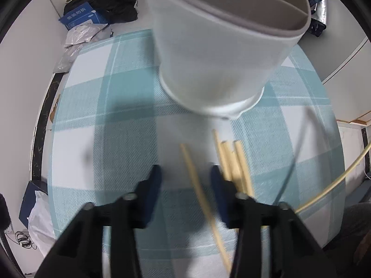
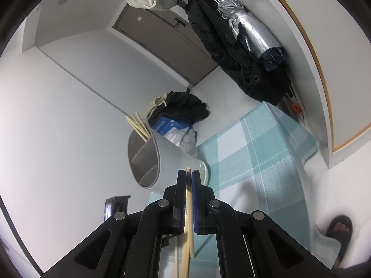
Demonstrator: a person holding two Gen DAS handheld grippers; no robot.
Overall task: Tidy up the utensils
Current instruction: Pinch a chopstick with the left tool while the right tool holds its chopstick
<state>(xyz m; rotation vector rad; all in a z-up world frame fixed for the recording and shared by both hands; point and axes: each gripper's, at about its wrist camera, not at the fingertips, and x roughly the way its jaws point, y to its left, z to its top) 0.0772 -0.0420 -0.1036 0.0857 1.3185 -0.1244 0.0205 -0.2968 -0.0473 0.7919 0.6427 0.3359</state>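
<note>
A white utensil holder [image 1: 220,46] with a divided grey inside stands on the teal checked cloth [image 1: 120,115]. My left gripper [image 1: 185,179] points down at the cloth with its jaws apart. One wooden chopstick [image 1: 199,192] lies slanted between them, and neither pad touches it. Several more chopsticks [image 1: 234,162] lie just beyond the right finger [image 1: 216,180]. In the right wrist view, my right gripper [image 2: 189,178] is shut on a few chopsticks [image 2: 188,199], held in front of the holder [image 2: 171,159]. Other chopsticks [image 2: 138,125] stick out of the holder's far compartment.
A black bag and a blue box [image 1: 81,17] sit with plastic packets beyond the cloth's far left corner. Dark jackets and a silver umbrella [image 2: 250,30] hang on the right wall. A person's foot in a black sandal [image 2: 338,231] is by the table. A pale stick [image 1: 336,180] curves along the right.
</note>
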